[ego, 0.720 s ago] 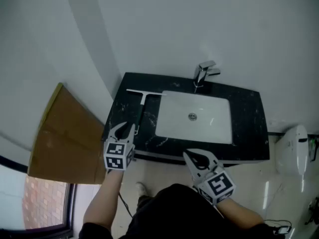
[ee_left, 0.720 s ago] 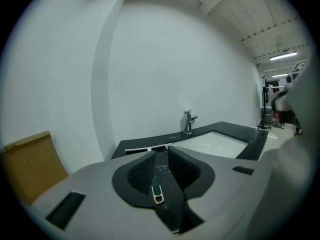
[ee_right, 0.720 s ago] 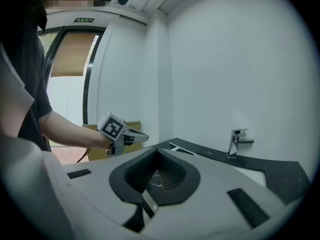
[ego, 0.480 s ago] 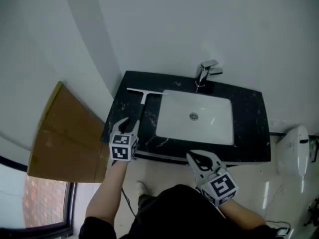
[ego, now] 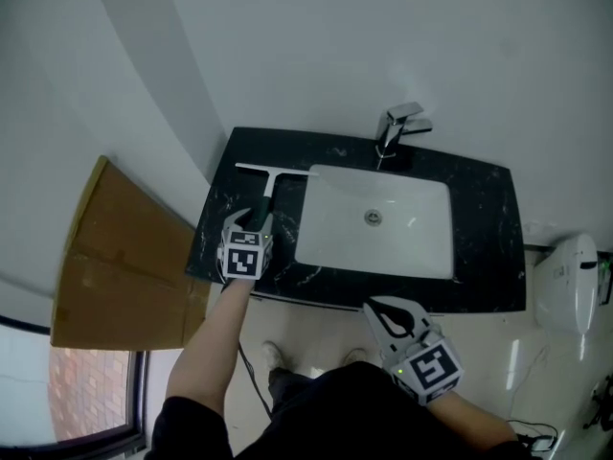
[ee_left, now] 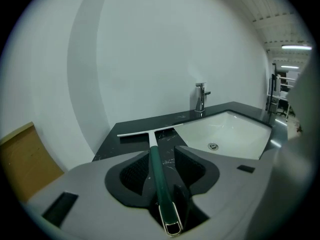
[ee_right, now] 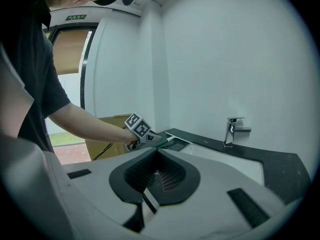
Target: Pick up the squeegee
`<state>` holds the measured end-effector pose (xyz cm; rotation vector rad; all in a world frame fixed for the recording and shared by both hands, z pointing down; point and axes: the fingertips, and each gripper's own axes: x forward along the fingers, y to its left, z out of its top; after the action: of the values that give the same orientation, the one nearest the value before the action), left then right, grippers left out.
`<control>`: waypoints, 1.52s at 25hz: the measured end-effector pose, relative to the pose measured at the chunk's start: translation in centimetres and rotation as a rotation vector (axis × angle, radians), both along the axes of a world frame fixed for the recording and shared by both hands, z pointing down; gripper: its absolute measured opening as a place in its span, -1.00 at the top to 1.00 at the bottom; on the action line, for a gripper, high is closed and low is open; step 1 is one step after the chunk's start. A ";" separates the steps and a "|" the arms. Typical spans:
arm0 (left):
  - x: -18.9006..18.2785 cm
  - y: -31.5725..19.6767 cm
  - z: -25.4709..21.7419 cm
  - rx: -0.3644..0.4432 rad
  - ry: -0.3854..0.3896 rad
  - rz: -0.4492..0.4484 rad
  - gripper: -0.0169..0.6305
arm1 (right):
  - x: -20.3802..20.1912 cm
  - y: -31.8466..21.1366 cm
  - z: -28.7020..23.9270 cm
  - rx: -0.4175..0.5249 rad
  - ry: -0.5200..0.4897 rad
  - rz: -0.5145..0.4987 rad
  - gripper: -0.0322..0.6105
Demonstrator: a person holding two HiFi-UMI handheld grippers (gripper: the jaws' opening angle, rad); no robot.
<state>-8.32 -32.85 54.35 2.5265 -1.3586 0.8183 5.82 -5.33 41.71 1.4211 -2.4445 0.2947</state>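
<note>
While the left claw [ego: 251, 220] sits over the squeegee [ego: 268, 192], the step in hand reads as the grasp itself: reach done, closing not yet made.

Squeegee: lies flat on the black surface [ego: 479, 209], along its left edge and left of the sink [ego: 383, 257]. White blade crosswise near the back-left corner; green handle runs toward the front edge.

Left claw, own view [ee_left: 161, 151]: jaws apart, one on each side of the handle [ee_left: 154, 159]. A dark gap shows on both sides of the shaft, so I judge it is straddled, not clamped. The handle's metal loop end [ee_left: 172, 226] lies deep in the throat.

Right claw [ego: 375, 307]: off the front edge of the surface, near the person's body, well apart from the squeegee. Own view [ee_right: 156, 154]: tips drawn together, nothing between them. No part in this step.

Next move, as a judgement: close the left jaws squarely on the handle, then lift straight up so the blade clears the surface level. The hold is far back on the handle with the blade at the far end. Expect the blade to droop if the grip is light.

Writing: none legible. No brand shows on the squeegee or on the tap [ego: 397, 127]. The cube [ego: 239, 260] carries only square black-and-white markers. A green sign [ee_right: 76, 17] over the doorway is too small to read.
</note>
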 end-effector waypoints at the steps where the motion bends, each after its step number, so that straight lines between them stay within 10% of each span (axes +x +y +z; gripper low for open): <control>1: 0.1 -0.4 0.5 -0.009 -0.010 -0.002 0.45 | 0.2 0.0 0.2 -0.006 0.000 0.003 0.87; 17: 0.6 -3.7 5.4 -0.115 -0.098 -0.049 0.45 | 3.0 -1.2 2.7 -0.086 -0.013 0.028 0.87; 38: 1.4 -3.7 6.1 -0.147 -0.106 -0.040 0.45 | -4.1 -18.0 7.2 -0.123 0.052 -0.069 0.87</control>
<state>-6.95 -36.58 60.46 2.3676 -1.3217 1.0177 1.69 -23.28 48.95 1.2748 -2.3843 0.3807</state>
